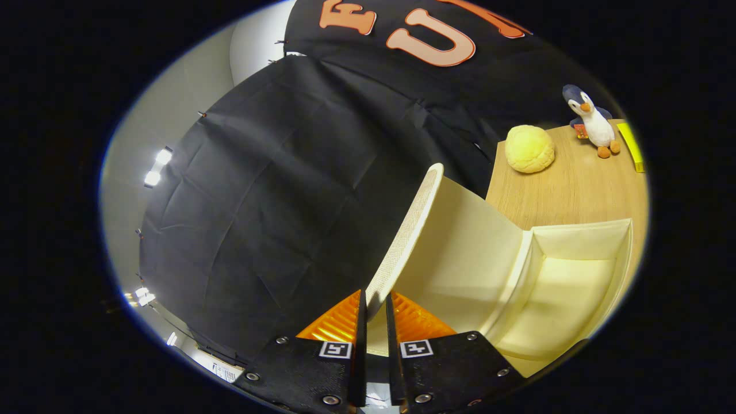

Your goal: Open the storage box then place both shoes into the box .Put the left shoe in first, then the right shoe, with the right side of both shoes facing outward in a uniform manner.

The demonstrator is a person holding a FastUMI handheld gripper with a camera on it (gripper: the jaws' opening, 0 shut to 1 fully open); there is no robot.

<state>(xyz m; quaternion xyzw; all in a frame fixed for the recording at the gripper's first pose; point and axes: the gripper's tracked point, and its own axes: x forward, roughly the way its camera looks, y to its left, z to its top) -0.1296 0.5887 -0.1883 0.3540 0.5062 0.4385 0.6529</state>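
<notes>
Two fingers (375, 307) are closing narrowly on the near edge of the storage box's lid (411, 224), both sides pressing on it and holding it raised on edge against the black cloth wall (276, 190) hanging to their left. Just right of the lid, the cream storage box (581, 270) is standing open on the wooden desk (569, 190), its pale interior showing. Beyond the box, a yellow round plush (529, 149) is resting near the desk's far edge, and farther right a penguin toy (592, 121) is standing beside a yellow strip (631, 146).
</notes>
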